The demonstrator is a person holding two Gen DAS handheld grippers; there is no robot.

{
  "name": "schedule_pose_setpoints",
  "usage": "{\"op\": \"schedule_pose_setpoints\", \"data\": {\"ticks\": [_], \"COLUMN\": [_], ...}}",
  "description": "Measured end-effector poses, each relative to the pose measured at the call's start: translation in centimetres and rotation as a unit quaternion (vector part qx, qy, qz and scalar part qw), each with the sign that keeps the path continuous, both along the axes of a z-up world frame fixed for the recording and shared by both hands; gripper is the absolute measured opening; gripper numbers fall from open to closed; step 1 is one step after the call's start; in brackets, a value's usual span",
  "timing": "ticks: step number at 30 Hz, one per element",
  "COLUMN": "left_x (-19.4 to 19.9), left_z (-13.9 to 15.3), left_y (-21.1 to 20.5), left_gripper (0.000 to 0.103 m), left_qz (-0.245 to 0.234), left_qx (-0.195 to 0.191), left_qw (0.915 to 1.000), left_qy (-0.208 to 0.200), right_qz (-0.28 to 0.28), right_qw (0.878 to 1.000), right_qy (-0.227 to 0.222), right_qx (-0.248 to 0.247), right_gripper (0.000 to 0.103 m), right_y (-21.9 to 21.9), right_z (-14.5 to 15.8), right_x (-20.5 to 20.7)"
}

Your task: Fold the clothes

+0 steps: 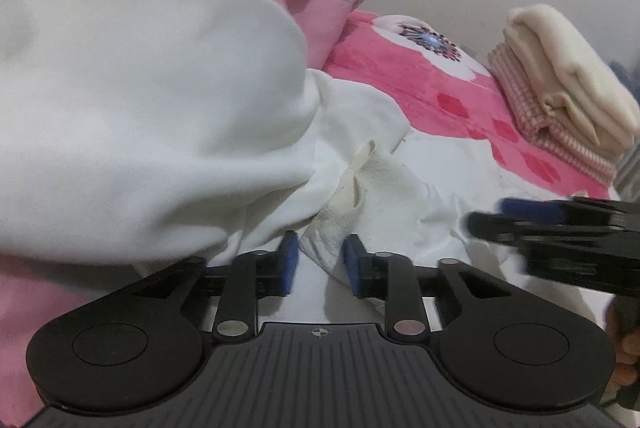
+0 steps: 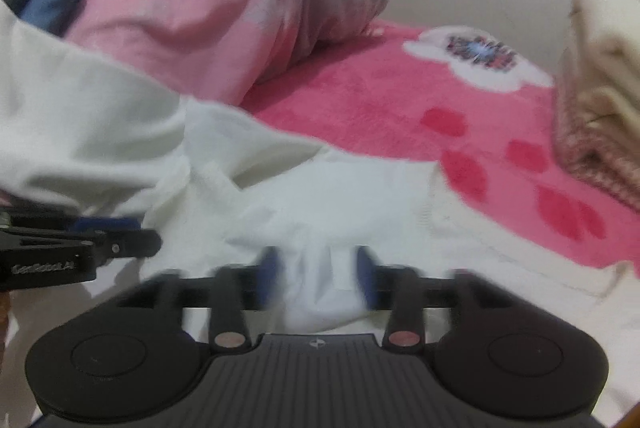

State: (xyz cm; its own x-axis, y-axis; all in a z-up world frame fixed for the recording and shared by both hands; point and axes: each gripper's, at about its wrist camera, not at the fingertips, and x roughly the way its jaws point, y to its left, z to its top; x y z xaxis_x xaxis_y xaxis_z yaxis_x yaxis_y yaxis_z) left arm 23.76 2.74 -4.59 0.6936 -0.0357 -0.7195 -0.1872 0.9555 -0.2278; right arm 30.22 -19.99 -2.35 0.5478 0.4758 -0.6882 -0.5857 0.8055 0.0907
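Right now the white garment [image 1: 132,99] lies on the pink flowered bedspread [image 1: 420,83], part of it bunched up high to the left of the left gripper [image 1: 321,264] and the rest spread flat ahead of both tools. The left gripper's jaws stand apart, with a crumpled flap of the garment's inner lining [image 1: 360,187] rising between them; the blue pads [image 1: 289,262] do not appear to press on it, so nothing is held. The right gripper [image 2: 318,276], just to the right of the left one, also has its jaws spread, straddling a raised fold of the white cloth [image 2: 316,268], though motion blur makes contact hard to judge. The main risk, as I judge it, is a poor pinch: if either pair of jaws closes on only the thin lining or on one layer of the bunch, the garment may drag unevenly and the fold come out twisted. The high mound on the left could also slump over the left jaws and hide the edge. A seamed edge [image 2: 430,203] runs right of the right jaws, with open bedspread beyond it. Farther right sits a folded stack of cream and checked cloth [image 1: 560,95], and a pink and grey bundle [image 2: 224,15] lies beyond the garment, so free room is mostly ahead and to the right.
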Motion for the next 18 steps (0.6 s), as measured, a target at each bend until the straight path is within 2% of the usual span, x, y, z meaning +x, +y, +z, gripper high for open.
{"op": "schedule_pose_setpoints", "data": {"ticks": [4,9,12,14,18], "left_x": [-1.0,-3.0,-3.8,-3.8,-2.9], "left_z": [0.9,2.0,3.0,3.3,3.0], "left_y": [0.3,0.8,0.0,-1.1,-3.9], "left_gripper": [0.042,0.045,0.045,0.047,0.047], "left_qz": [0.016,0.030,0.022,-0.001,-0.051], "left_qx": [0.008,0.018,0.052,0.070,0.078], "left_qw": [0.9998,0.9993,0.9979,0.9967,0.9948], "left_qy": [0.000,-0.010,-0.031,-0.041,-0.043], "right_qz": [-0.029,-0.146,-0.231,-0.274,-0.292], "right_qw": [0.998,0.983,0.964,0.952,0.946], "right_qy": [-0.017,-0.045,-0.047,-0.019,0.027], "right_qx": [0.056,0.107,0.122,0.134,0.136], "right_gripper": [0.064,0.067,0.067,0.064,0.059], "right_y": [-5.9,-16.5,-22.7,-25.8,-27.6], "right_z": [3.6,7.2,7.4,6.3,3.8], "right_x": [-1.7,-3.7,-5.0,-5.6,-6.6]}}
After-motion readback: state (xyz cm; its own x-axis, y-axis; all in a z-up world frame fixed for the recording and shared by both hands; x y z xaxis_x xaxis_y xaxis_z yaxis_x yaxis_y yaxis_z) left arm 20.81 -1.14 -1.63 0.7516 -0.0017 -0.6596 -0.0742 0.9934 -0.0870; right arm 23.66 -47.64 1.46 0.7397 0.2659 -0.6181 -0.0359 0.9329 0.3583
